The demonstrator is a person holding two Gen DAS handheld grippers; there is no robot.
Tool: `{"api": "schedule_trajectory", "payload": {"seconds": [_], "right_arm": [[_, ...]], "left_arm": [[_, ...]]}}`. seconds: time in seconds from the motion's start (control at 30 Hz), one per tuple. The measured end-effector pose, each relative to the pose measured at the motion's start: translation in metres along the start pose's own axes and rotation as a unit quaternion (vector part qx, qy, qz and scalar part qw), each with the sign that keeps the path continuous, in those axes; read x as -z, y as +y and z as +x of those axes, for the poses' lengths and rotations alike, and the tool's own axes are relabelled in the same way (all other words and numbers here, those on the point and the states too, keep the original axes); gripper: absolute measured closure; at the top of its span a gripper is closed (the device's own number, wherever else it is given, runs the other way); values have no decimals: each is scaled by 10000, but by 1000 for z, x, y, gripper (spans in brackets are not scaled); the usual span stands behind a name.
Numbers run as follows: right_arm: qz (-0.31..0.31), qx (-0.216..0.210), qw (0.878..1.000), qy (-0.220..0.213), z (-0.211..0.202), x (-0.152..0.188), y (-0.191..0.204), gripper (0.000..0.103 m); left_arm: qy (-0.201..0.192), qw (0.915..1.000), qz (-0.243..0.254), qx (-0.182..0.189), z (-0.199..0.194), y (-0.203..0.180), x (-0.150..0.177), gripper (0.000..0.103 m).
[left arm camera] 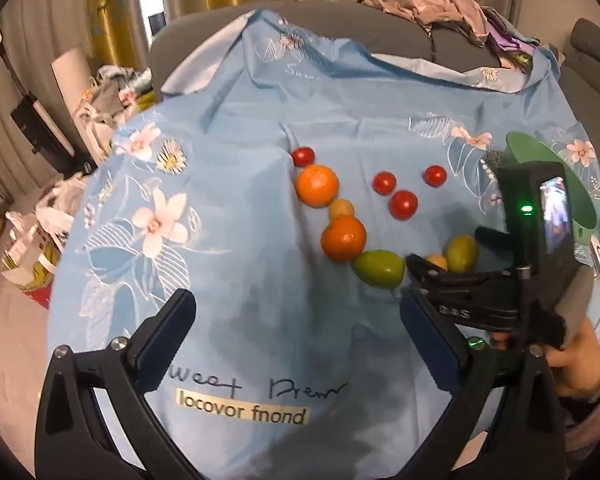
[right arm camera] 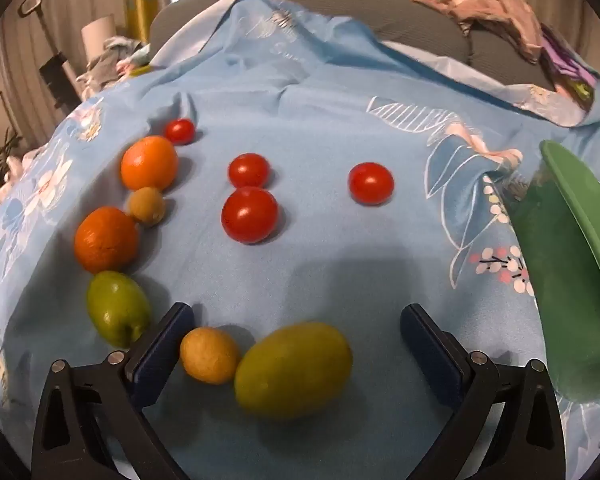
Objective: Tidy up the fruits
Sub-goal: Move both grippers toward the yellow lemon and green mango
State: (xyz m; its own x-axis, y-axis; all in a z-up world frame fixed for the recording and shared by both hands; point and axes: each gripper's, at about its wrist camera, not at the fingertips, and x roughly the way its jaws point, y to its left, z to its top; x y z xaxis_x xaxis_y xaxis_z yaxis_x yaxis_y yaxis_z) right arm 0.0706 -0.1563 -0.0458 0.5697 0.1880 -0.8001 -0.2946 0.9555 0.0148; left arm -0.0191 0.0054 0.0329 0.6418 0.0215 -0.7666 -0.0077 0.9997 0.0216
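Right gripper (right arm camera: 296,344) jaws apart, straddling yellow-green fruit (right arm camera: 294,370) near cloth's (right arm camera: 320,112) front edge, likely for pickup; left gripper (left arm camera: 296,328) apart, empty.

Blue floral cloth (left arm camera: 228,200), printed with script.
Left gripper (left arm camera: 296,328): jaws wide apart, nothing between them, hovering over bare cloth.
Right gripper (left arm camera: 448,248): black, at right, held by a hand (left arm camera: 576,356); jaws open around a small yellow fruit (left arm camera: 437,261) and a green fruit (left arm camera: 462,254).
Second green fruit (left arm camera: 380,269), touching an orange (left arm camera: 343,238); a tan fruit (left arm camera: 342,209) lies between it and a second orange (left arm camera: 317,185).
Four red tomatoes (left arm camera: 403,205): one beside the far orange, three loose at centre.
Green bowl (left arm camera: 576,184), right edge, partly hidden.
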Motion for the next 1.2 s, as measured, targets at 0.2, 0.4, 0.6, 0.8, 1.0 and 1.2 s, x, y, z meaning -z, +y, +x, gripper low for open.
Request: {"api": "schedule_trajectory", "payload": {"seconds": [0.2, 0.4, 0.6, 0.8, 1.0, 1.2], "right_arm": [[61, -198, 9988, -441, -65, -4, -7, 1], [-43, -117, 9986, -523, -109, -22, -14, 1], [-184, -117, 9978, -622, -134, -20, -15, 1], [-299, -127, 9966, -755, -149, -14, -13, 1], [-314, -102, 9953, -906, -160, -11, -13, 1], [-269, -154, 9952, -932, -159, -6, -15, 1]], "left_arm": [[-237, 9993, 166, -226, -12, -4, -10, 1], [-357, 9988, 240, -244, -17, -13, -19, 1], [-420, 9985, 277, -214, -23, -21, -29, 1], [-487, 9980, 368, -135, -32, -30, -35, 1], [-492, 9980, 383, -77, -36, -36, -37, 1], [-514, 9975, 476, -87, -38, -40, -34, 1]]}}
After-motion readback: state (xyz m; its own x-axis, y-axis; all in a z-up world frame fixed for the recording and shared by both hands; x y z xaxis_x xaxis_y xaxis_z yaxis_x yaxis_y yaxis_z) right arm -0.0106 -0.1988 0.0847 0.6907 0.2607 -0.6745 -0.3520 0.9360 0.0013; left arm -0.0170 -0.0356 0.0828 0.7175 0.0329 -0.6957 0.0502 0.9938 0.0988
